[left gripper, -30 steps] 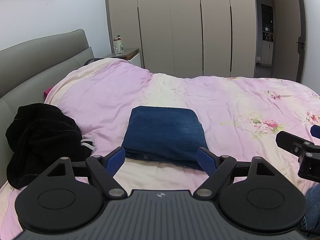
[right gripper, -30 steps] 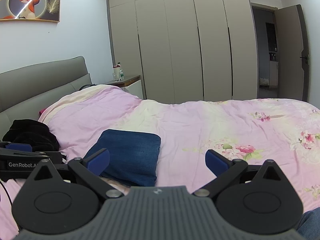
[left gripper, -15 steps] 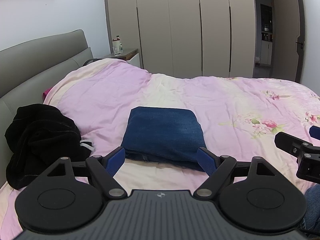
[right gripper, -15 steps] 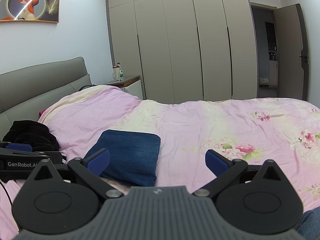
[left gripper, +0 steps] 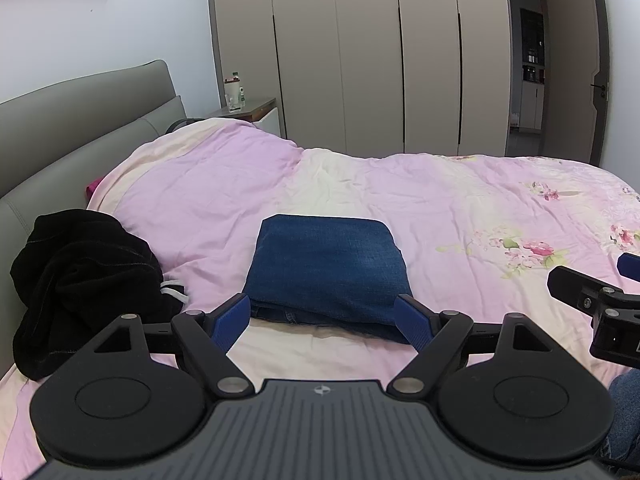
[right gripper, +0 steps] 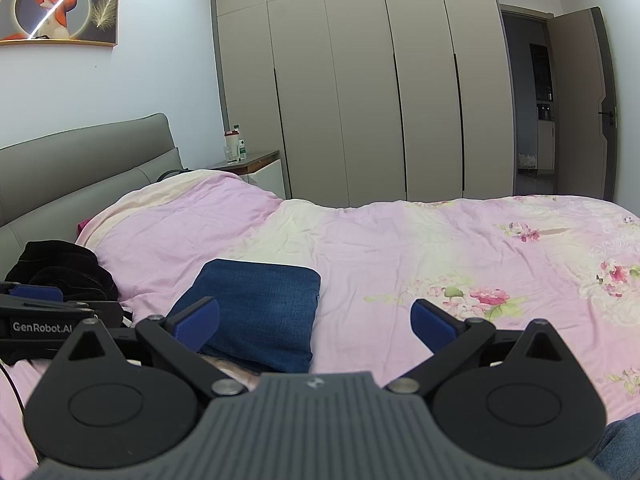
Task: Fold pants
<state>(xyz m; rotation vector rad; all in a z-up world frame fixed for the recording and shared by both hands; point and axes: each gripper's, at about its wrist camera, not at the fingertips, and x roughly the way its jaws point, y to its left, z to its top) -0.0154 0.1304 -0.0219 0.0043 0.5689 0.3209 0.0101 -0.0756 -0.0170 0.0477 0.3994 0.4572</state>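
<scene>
- Pants point(left gripper: 326, 270): blue denim, folded into a flat rectangle, lying on the pink bed point(left gripper: 440, 200)
- Left hand-held gripper point(left gripper: 322, 318): released, fingers spread, holding nothing, just before the pants' near edge
- Right hand-held gripper point(right gripper: 314, 320): released, empty
- Black garment point(left gripper: 80, 280): heaped by the headboard
</scene>
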